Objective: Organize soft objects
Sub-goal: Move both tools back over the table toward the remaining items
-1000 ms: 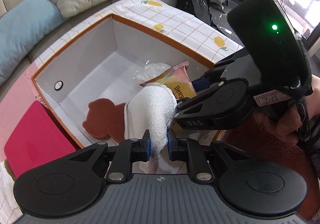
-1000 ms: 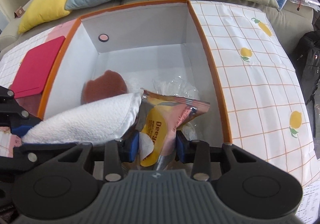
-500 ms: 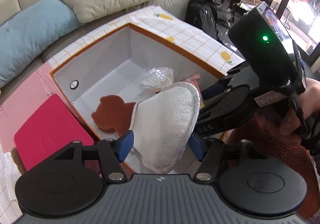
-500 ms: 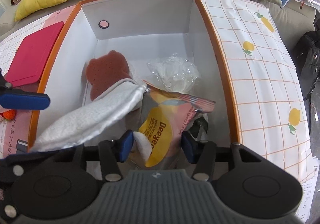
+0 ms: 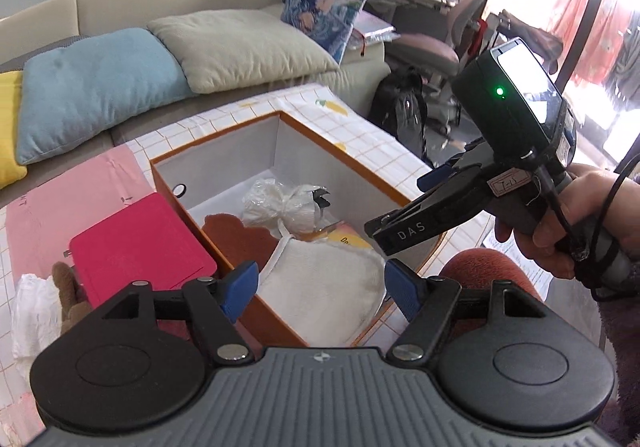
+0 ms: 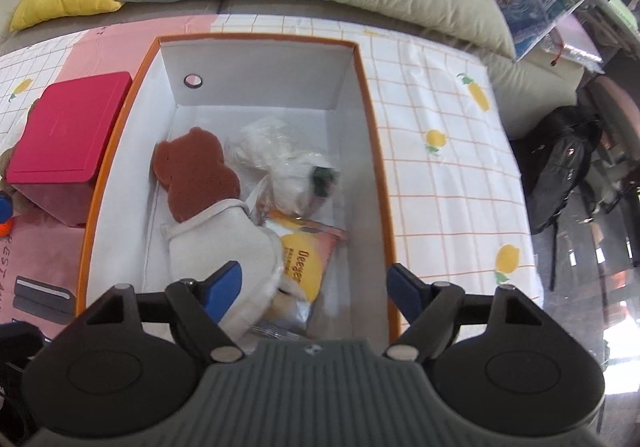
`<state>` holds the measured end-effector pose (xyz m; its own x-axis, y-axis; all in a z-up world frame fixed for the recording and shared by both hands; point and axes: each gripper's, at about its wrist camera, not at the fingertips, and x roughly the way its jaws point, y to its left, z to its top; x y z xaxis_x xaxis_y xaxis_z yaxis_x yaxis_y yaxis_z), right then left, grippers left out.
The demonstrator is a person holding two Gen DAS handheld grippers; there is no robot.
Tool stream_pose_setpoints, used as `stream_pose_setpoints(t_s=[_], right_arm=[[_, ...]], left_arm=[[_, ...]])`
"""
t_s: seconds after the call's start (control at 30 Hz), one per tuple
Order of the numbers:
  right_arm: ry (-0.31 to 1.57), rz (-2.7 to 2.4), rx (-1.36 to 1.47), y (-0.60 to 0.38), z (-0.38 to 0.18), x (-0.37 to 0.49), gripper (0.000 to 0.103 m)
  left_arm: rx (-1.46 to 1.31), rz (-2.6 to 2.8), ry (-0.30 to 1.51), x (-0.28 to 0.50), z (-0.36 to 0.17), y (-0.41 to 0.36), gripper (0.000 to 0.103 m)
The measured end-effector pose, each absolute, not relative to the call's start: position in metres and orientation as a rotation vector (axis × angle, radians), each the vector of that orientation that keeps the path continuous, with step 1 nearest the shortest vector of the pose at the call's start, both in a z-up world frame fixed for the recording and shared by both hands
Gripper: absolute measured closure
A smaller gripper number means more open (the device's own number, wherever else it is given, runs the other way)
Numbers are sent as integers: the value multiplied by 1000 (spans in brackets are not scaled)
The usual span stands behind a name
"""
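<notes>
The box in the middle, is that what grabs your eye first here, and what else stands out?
Yes: the orange-rimmed white box on the lemon-print cloth, holding a brown bear-shaped sponge, a white fluffy cloth, a yellow snack packet and a clear plastic bag. Both grippers, left gripper and right gripper, have just been opening and hang above it with nothing between the jaws. A bright pink box sits just left of it.

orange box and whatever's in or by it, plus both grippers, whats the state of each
orange box: open, no lid on
white cloth: lying loose in the box, gripped by nothing
snack packet: lying in the box, released
brown bear sponge: flat on the box floor
plastic bag: crumpled, in the box
red case: closed, outside the box
left gripper: jaws just opened, empty
right gripper: jaws just opened, empty
</notes>
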<state>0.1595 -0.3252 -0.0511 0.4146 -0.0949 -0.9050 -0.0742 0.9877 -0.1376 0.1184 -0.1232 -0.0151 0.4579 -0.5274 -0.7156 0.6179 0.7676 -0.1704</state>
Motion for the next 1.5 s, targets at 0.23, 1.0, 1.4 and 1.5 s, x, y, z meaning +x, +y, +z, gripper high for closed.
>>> stream_pose_setpoints(t_s=[0.23,1.0,1.4,1.5], right_arm=[[1099,-61,-184,-313,-30,140,23],[758,198,157,-182,-25,86,23],[827,384,39,-108,-56,97,30],[850,405,26,-97,-64,102,32]], left_arm=[[61,-637,776,106,-7,-93,18],[-216,-188,708,72,-32,53,22],[-368,-51,769,71,-55,112,25],[-352,-69,790,74,-61,111,25]])
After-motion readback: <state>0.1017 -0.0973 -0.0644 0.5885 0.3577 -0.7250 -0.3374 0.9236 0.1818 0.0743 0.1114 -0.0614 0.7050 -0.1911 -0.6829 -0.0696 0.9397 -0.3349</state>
